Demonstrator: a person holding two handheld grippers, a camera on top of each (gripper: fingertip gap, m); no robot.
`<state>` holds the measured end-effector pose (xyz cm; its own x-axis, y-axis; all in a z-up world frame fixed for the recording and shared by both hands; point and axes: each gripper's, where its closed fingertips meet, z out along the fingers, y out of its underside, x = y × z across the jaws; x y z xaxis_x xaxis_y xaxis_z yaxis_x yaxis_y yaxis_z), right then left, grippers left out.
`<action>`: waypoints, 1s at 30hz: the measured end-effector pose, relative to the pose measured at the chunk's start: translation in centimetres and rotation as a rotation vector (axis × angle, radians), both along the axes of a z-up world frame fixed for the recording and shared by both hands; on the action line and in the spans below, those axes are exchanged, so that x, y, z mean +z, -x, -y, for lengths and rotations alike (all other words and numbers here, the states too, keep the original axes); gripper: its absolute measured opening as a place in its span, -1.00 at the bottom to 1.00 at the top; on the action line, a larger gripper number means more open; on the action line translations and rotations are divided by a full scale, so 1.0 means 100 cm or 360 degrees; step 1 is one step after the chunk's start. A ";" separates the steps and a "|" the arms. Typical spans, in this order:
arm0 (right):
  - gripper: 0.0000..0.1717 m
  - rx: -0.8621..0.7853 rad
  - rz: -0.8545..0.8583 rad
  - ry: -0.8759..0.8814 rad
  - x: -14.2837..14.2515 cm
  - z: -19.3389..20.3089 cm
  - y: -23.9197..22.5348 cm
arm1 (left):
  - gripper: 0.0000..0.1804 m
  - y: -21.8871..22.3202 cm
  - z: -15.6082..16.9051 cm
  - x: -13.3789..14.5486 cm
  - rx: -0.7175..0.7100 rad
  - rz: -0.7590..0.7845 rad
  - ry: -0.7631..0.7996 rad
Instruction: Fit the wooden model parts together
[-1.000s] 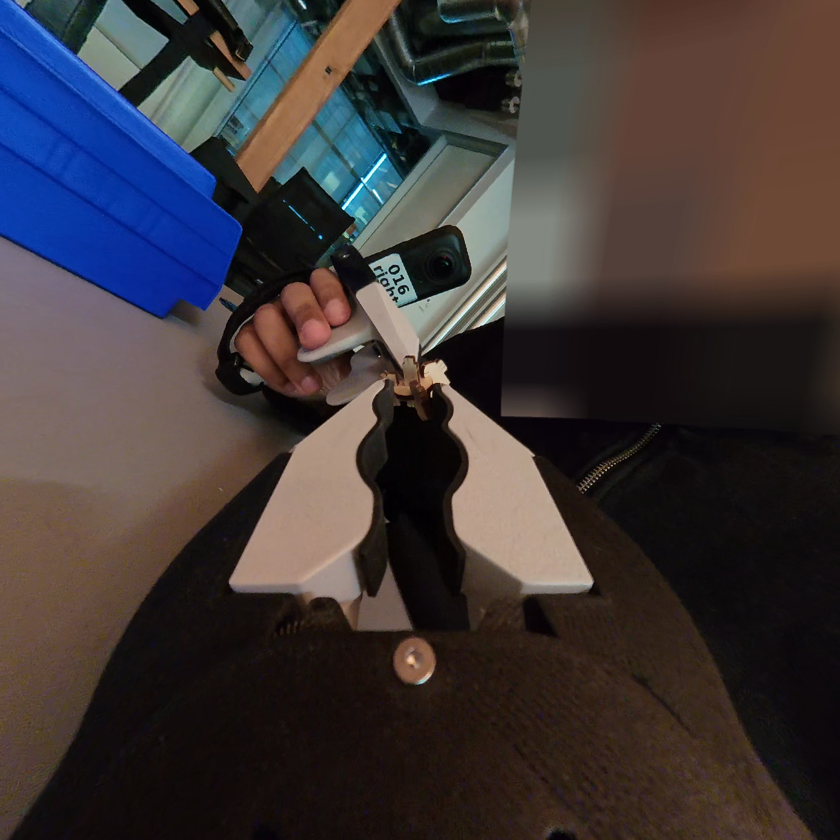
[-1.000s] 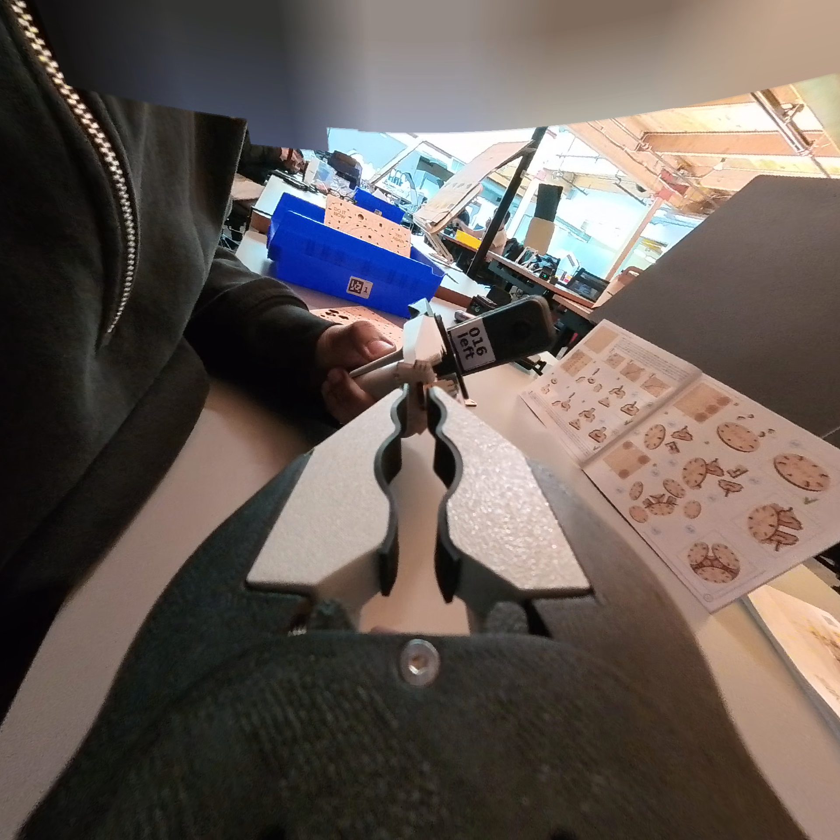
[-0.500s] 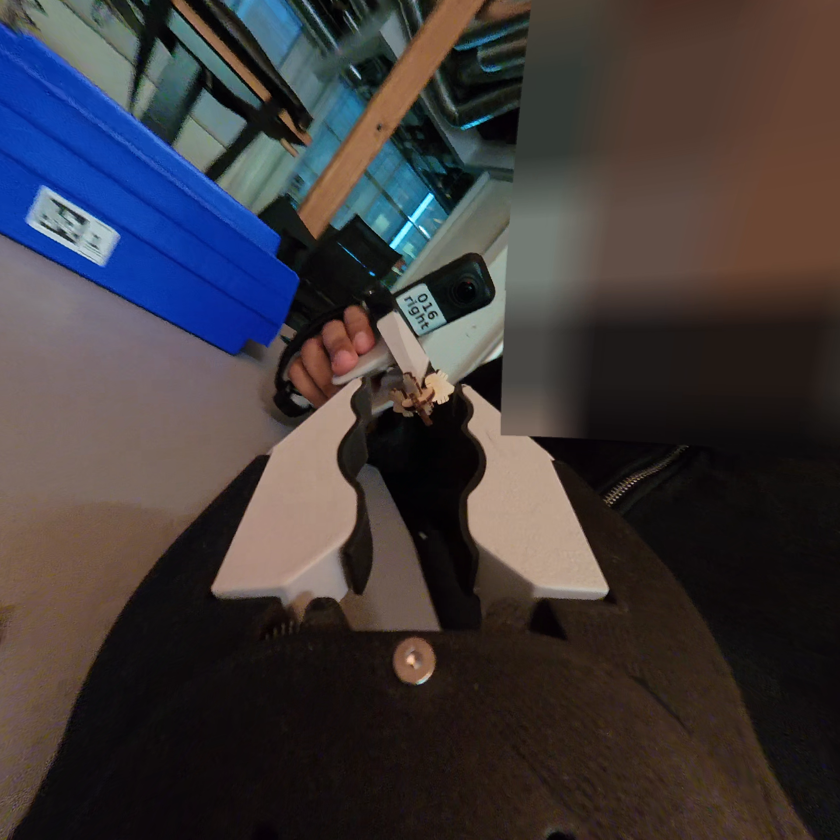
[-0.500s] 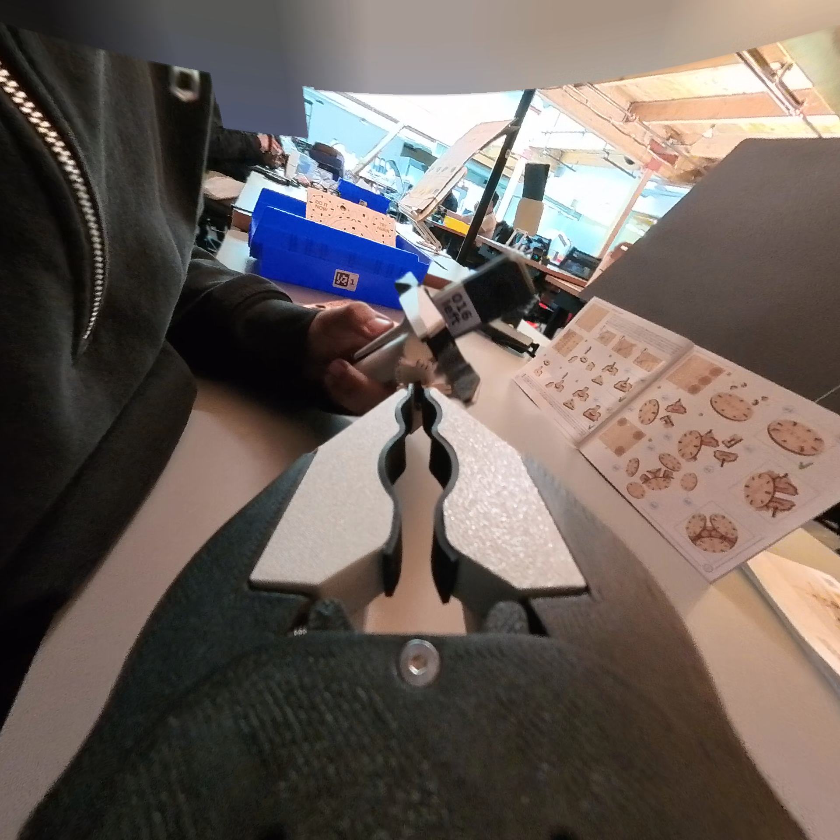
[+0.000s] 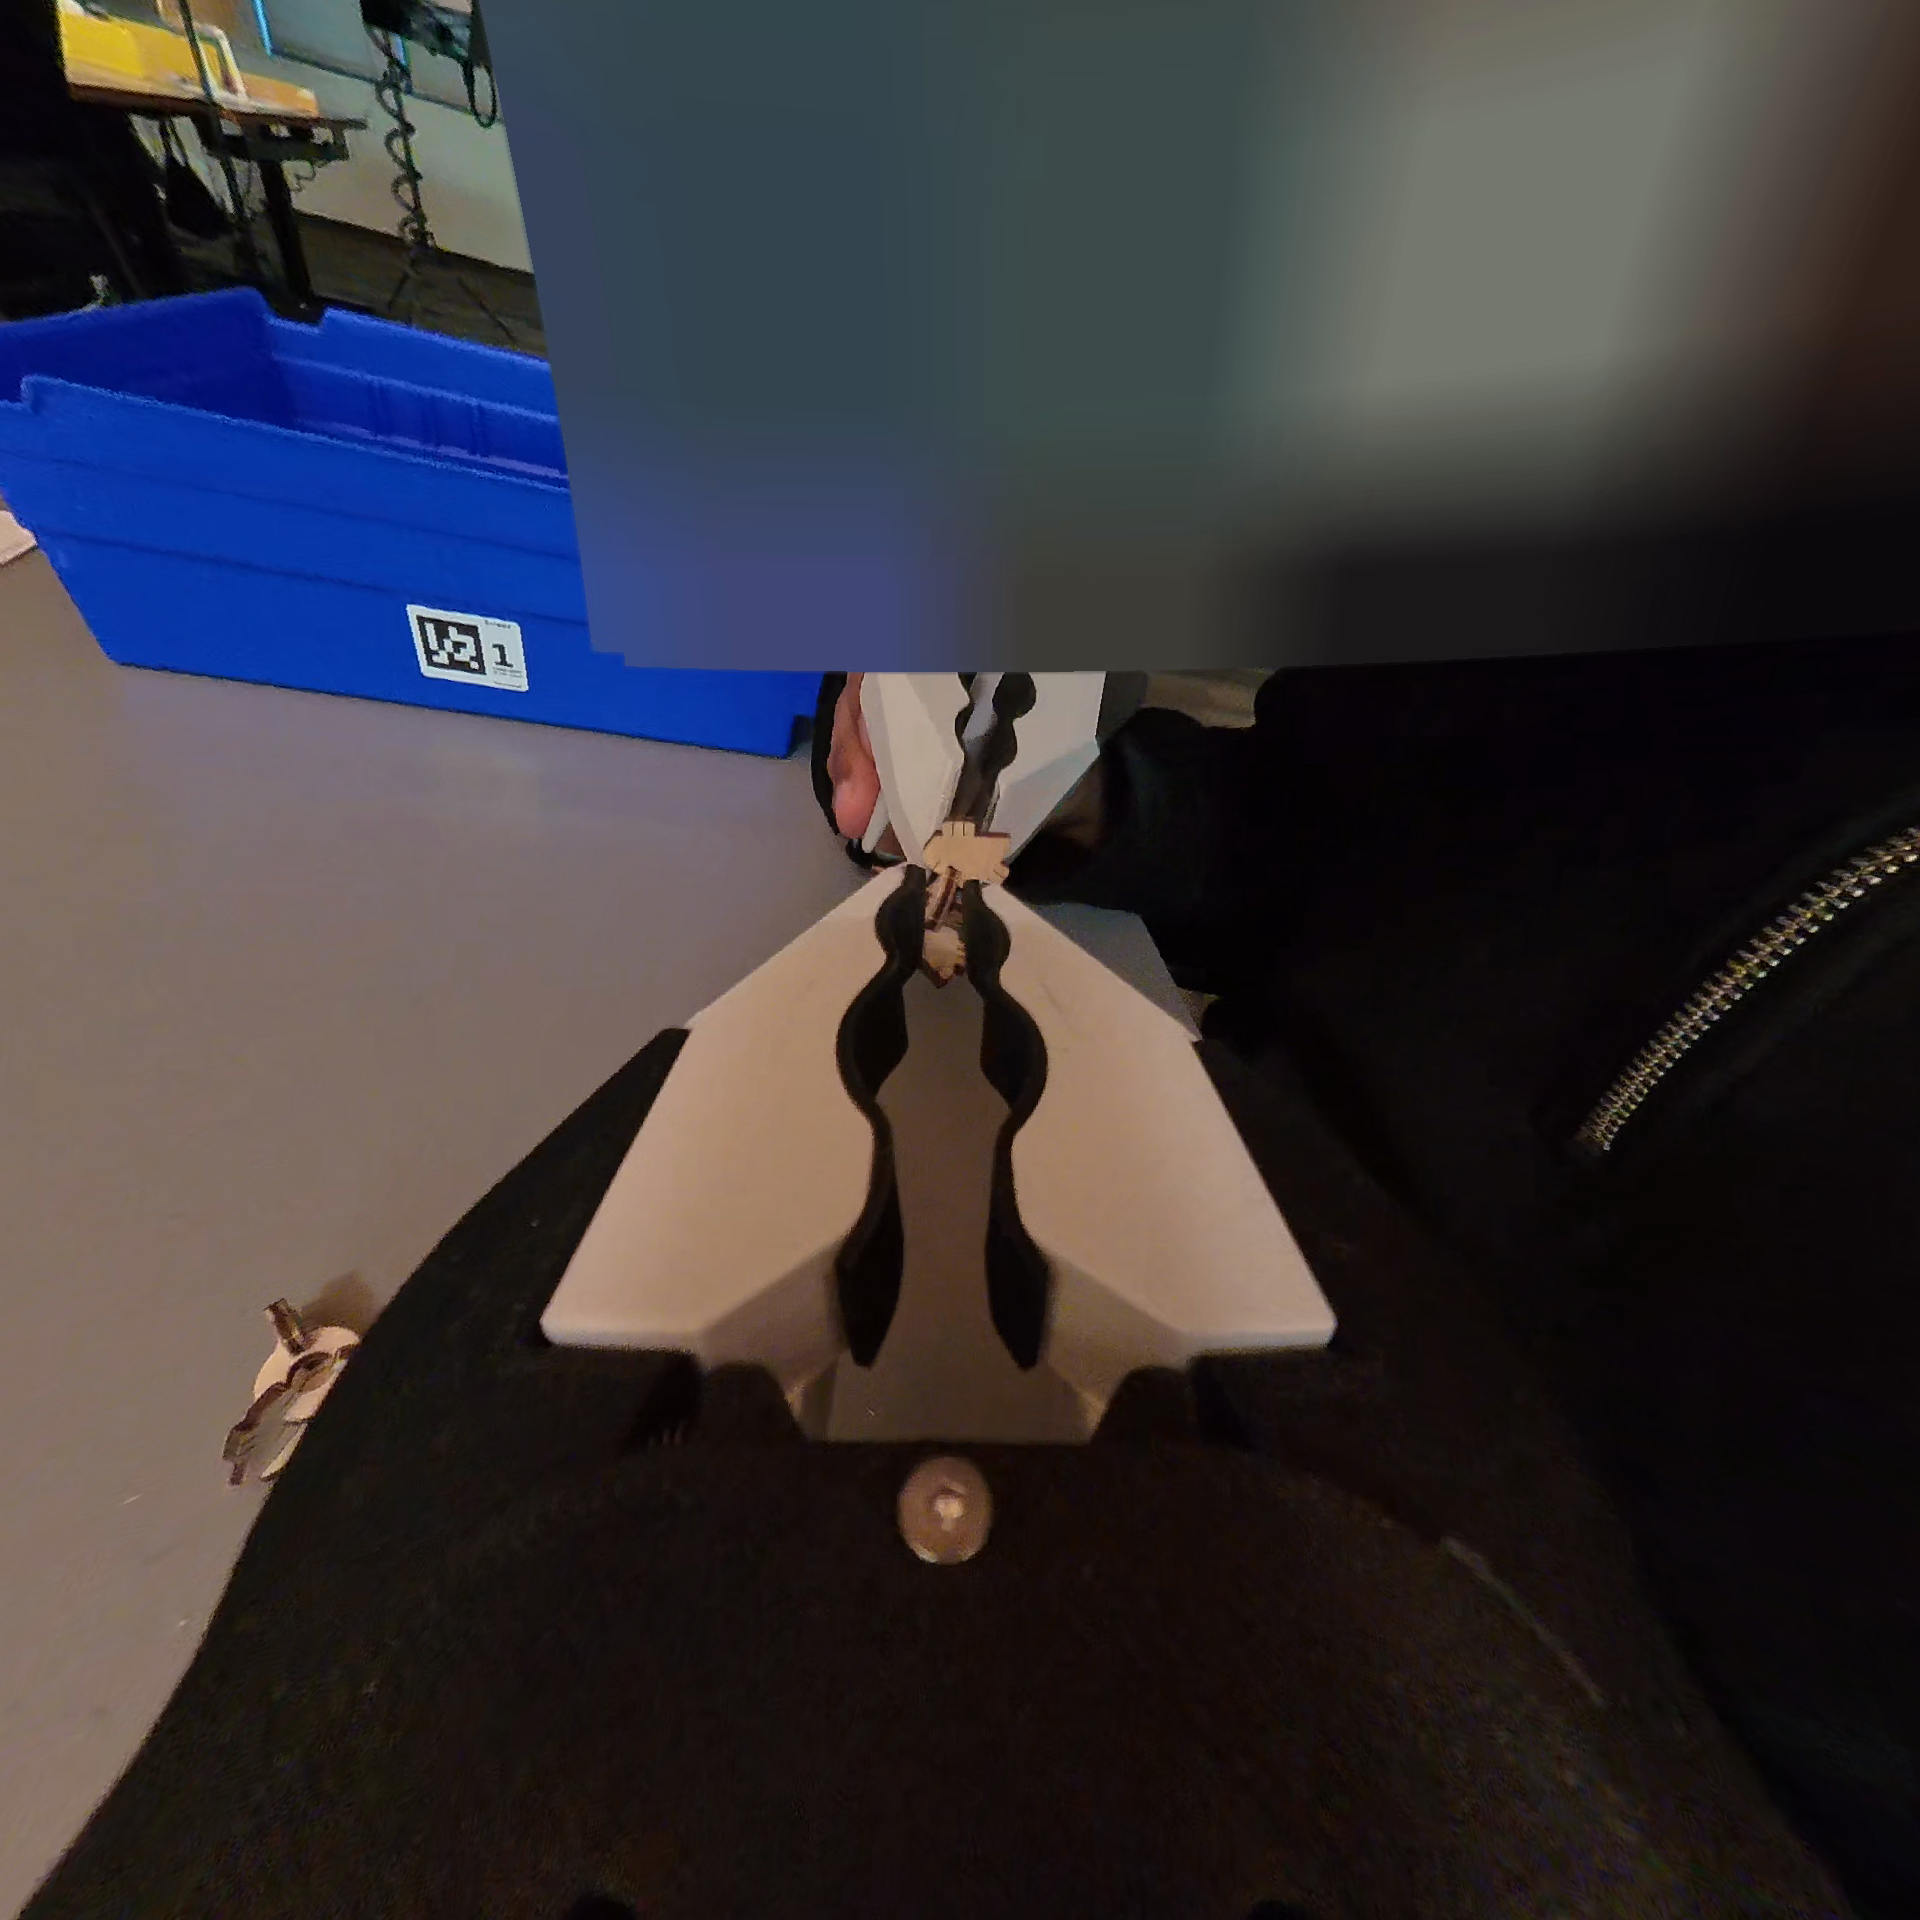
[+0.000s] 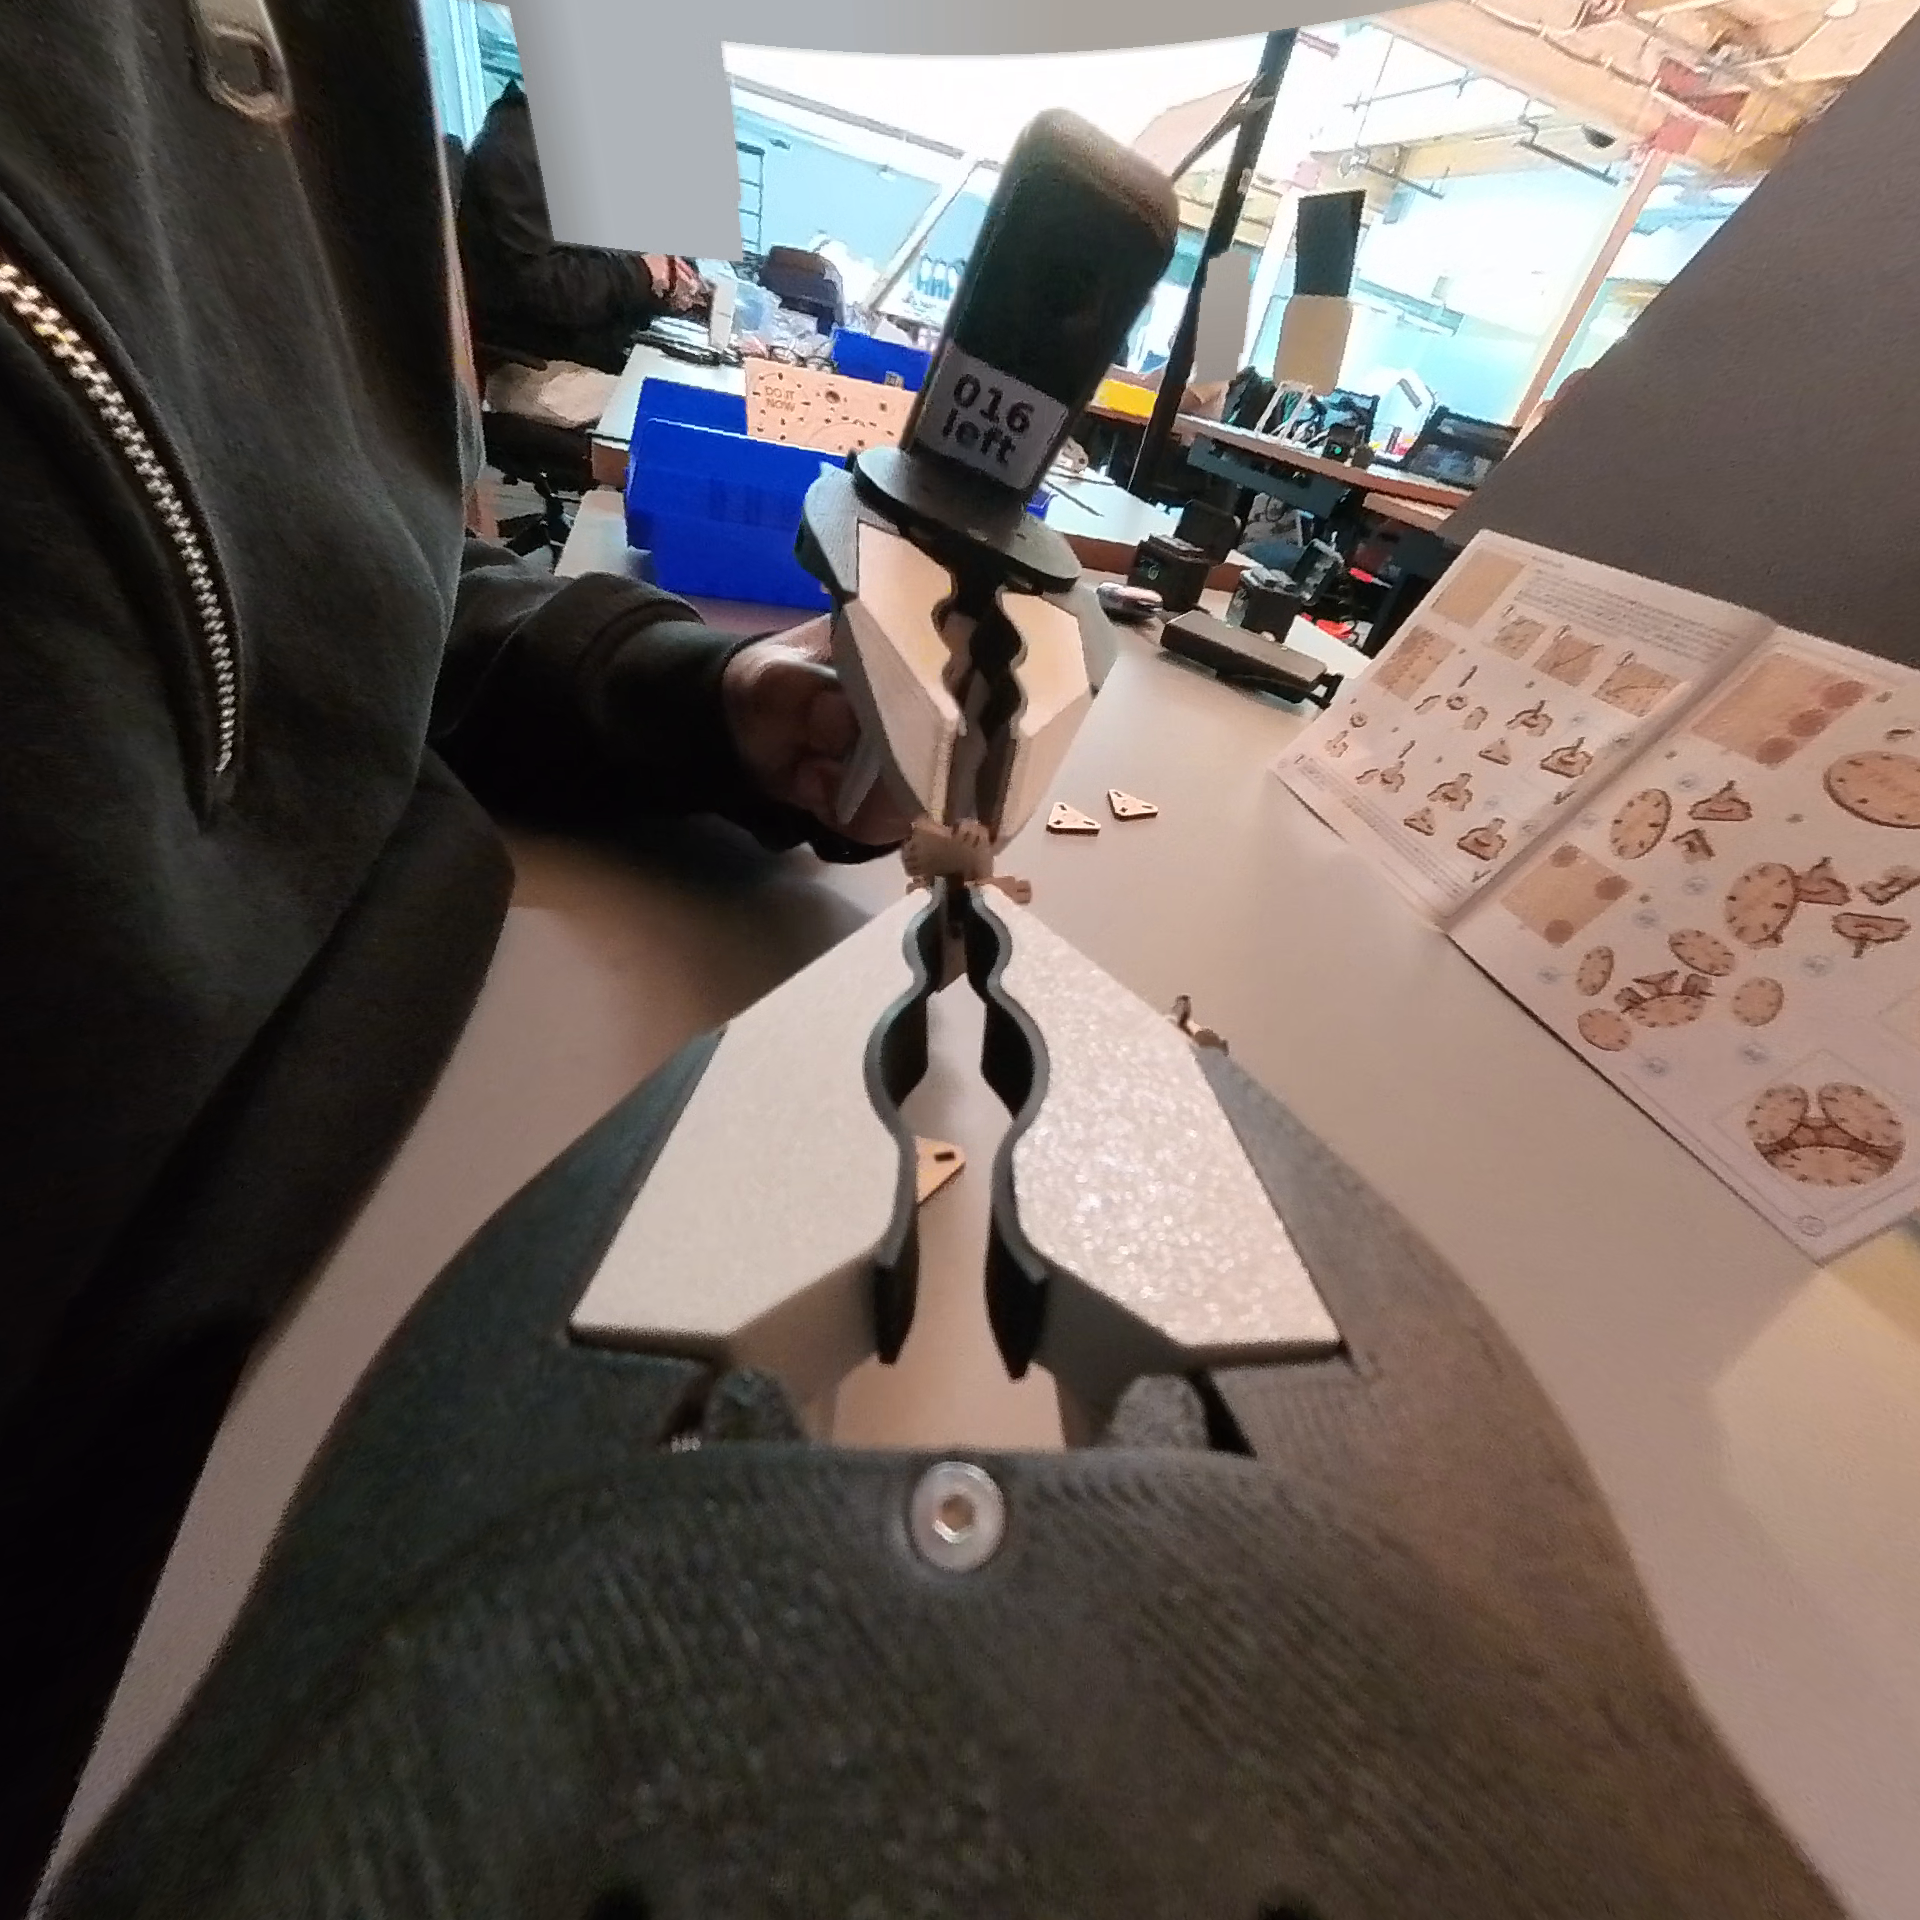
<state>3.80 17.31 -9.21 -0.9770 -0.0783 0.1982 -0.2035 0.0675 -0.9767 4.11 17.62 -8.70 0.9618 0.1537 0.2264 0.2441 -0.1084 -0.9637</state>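
A small light wooden assembly [image 5: 948, 928] with a toothed piece [image 5: 966, 855] hangs above the grey table [image 5: 364, 987], between two grippers that meet tip to tip. In the left wrist view, my left gripper [image 5: 943, 902] is shut on its lower part. My right gripper [image 5: 968, 831] comes in from above and pinches the toothed end. In the right wrist view, my right gripper [image 6: 951, 906] is shut on a thin wooden part [image 6: 948, 920]. The left gripper [image 6: 966, 821] comes down from above onto the toothed piece [image 6: 940, 852]. A hand [image 6: 790, 717] holds the left gripper.
A blue bin [image 5: 291, 540] stands at the back left. A loose wooden piece [image 5: 286, 1392] lies at the lower left. Small wooden triangles [image 6: 1075, 823] [image 6: 935, 1169] lie on the table. An open instruction booklet [image 6: 1621, 831] leans on a grey board [image 6: 1714, 364] at the right. A dark jacket [image 6: 208, 727] is close on the left. Only a small space, under 4 cm, lies between the two pairs of fingers.
My left gripper opened wide off the wooden assembly, then shut on it again. My right gripper stayed shut on it. Both grippers turned, and the left view now looks down at the table.
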 end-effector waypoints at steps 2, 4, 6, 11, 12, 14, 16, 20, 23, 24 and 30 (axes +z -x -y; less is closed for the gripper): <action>-1.00 0.0014 0.0006 -0.0008 -0.001 0.000 -0.001 | -0.95 -0.001 0.000 -0.003 0.0003 -0.0011 0.0046; -1.00 0.0018 0.0014 -0.0012 -0.001 0.000 -0.001 | -0.96 -0.001 0.000 -0.006 0.0012 -0.0034 0.0093; -1.00 0.0025 0.0028 -0.0018 -0.002 0.001 -0.001 | -0.96 -0.002 -0.001 -0.008 0.0009 -0.0052 0.0125; -1.00 0.0042 0.0051 -0.0042 -0.005 0.001 -0.002 | -0.98 -0.004 -0.002 -0.009 0.0001 -0.0066 0.0151; -1.00 0.0046 0.0051 -0.0044 -0.005 0.001 -0.002 | -0.99 -0.004 -0.001 -0.009 -0.0002 -0.0061 0.0149; -0.99 0.0053 0.0048 -0.0045 -0.005 0.002 -0.003 | -1.00 -0.005 -0.001 -0.010 -0.0015 -0.0043 0.0142; -1.00 0.0062 0.0044 -0.0043 -0.005 0.002 -0.004 | -1.00 -0.006 -0.001 -0.009 -0.0038 -0.0014 0.0127; -0.99 0.0074 0.0042 -0.0045 -0.005 0.002 -0.006 | -1.00 -0.008 -0.001 -0.010 -0.0081 0.0050 0.0098; -0.99 0.0077 0.0044 -0.0049 -0.006 0.002 -0.006 | -0.99 -0.008 -0.001 -0.010 -0.0085 0.0052 0.0100; -0.99 0.0078 0.0045 -0.0048 -0.006 0.002 -0.006 | -0.98 -0.008 -0.001 -0.010 -0.0084 0.0048 0.0101; -1.00 0.0066 0.0055 -0.0048 -0.006 0.002 -0.004 | -0.92 -0.009 -0.001 -0.011 -0.0100 0.0047 0.0107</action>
